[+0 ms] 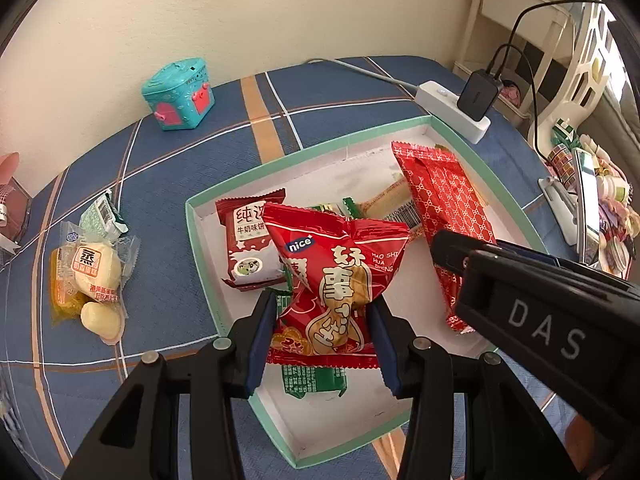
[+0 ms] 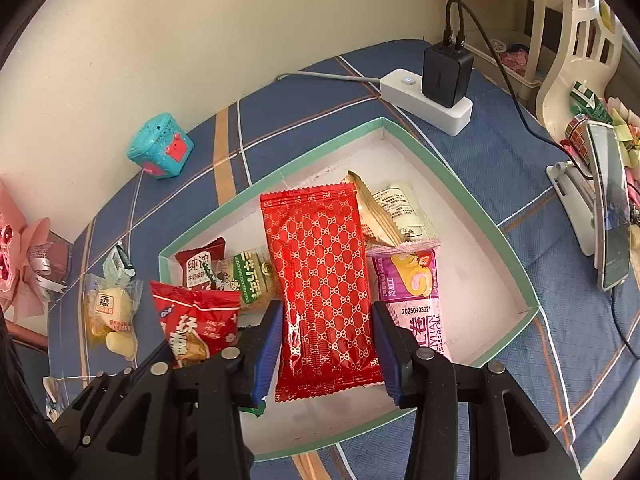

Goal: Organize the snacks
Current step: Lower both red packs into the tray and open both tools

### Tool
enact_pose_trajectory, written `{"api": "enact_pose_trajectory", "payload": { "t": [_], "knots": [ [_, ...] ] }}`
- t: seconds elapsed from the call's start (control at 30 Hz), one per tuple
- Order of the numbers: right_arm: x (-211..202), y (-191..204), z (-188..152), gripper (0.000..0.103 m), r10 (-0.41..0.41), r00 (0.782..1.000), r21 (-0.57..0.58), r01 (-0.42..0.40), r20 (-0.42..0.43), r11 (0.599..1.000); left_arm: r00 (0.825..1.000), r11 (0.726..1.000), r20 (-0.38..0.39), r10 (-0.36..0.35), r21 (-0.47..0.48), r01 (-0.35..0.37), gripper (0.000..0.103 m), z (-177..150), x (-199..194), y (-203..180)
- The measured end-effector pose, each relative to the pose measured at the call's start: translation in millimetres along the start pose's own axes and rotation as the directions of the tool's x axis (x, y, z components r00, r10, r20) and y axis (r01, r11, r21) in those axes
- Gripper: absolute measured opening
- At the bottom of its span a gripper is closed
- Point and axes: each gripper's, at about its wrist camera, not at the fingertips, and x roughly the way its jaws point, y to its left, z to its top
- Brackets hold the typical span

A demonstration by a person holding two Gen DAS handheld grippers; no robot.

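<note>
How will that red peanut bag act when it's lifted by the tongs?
The red peanut bag looks puffy and creased, so it's probably light and floppy. Its glossy film may slip between the left tongs, which pinch only its lower end.

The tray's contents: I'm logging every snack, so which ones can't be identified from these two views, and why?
- Green packet, left wrist view: mostly covered by the red peanut bag in the left hand-held gripper.
- Beige packet, right wrist view: partly behind the red patterned packet in the right hand-held gripper; label unreadable.
- Purple roll packet: lower end hidden by a gripper finger.
- Clear-wrapped snacks beside the tray: print too small.
</note>
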Motion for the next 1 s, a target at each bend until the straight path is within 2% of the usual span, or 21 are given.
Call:
{"api": "enact_pose_trajectory", "payload": {
  "t": [0.5, 0.57, 0.63, 0.67, 0.83, 1.0],
  "knots": [
    [20.6, -1.9, -3.4, 0.048, -0.021, 0.998, 0.002, 0.022, -0.063, 1.000, 0.999, 1.000, -0.042, 0.008, -0.021, -0.009, 0.048, -4.7, 17.0, 5.2],
    [21.2, -2.2, -3.5, 0.048, -0.024, 0.998, 0.004, 0.024, -0.065, 1.000, 0.999, 1.000, -0.046, 0.011, -0.024, -0.012, 0.050, -4.4, 18.6, 5.2],
    [21.9, -1.3, -3.5, 0.048, -0.027, 0.997, 0.006, 0.027, -0.066, 1.000, 0.999, 0.999, -0.047, 0.011, -0.036, -0.013, 0.063, -3.9, 19.0, 5.7],
    [22.3, -1.4, -3.4, 0.048, -0.027, 0.997, 0.008, 0.028, -0.067, 1.000, 0.999, 0.999, -0.049, 0.008, -0.041, -0.010, 0.065, -3.8, 19.1, 6.3],
    [21.1, -4.0, -2.3, 0.056, -0.039, 0.997, 0.016, 0.040, -0.068, 0.999, 0.998, 0.999, -0.061, 0.013, -0.041, -0.016, 0.065, -3.8, 18.6, 7.3],
    [13.8, -4.5, -1.0, 0.057, -0.041, 0.998, 0.017, 0.042, -0.050, 0.999, 0.998, 0.998, -0.059, 0.007, -0.060, -0.011, 0.065, -1.3, 10.5, 12.2]
  ]
}}
